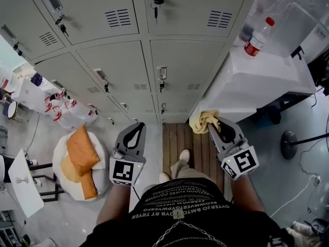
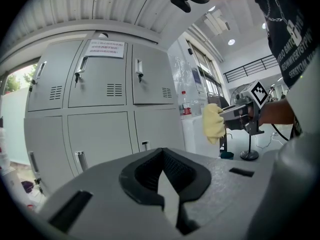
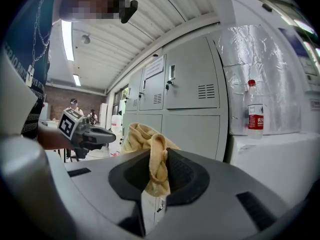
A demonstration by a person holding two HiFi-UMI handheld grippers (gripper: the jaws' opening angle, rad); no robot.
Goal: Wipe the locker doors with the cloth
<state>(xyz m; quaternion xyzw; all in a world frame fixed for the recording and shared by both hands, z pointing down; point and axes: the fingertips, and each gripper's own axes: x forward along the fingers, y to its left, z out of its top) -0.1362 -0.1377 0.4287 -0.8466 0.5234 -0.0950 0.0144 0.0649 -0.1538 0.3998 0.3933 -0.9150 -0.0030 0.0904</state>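
Note:
Grey locker doors [image 1: 187, 68] with small handles and vent slots stand in front of me, and they also fill the left gripper view [image 2: 100, 131]. My right gripper [image 1: 219, 125] is shut on a crumpled yellow cloth [image 1: 201, 121], held short of the lower lockers near their right end. In the right gripper view the cloth [image 3: 147, 139] bulges out from between the jaws of the right gripper [image 3: 159, 171]. My left gripper [image 1: 136, 131] is shut and holds nothing, its tip pointing at the bottom lockers. From the left gripper view [image 2: 164, 171] I see the cloth [image 2: 213, 122] off to the right.
A white cabinet [image 1: 267, 81] stands right of the lockers with a red-capped bottle [image 1: 257, 36] on it. Wooden slats [image 1: 177, 138] lie underfoot. An orange cushion [image 1: 82, 153] rests on a white beanbag at left. A fan stand [image 1: 290, 144] and cables lie at right.

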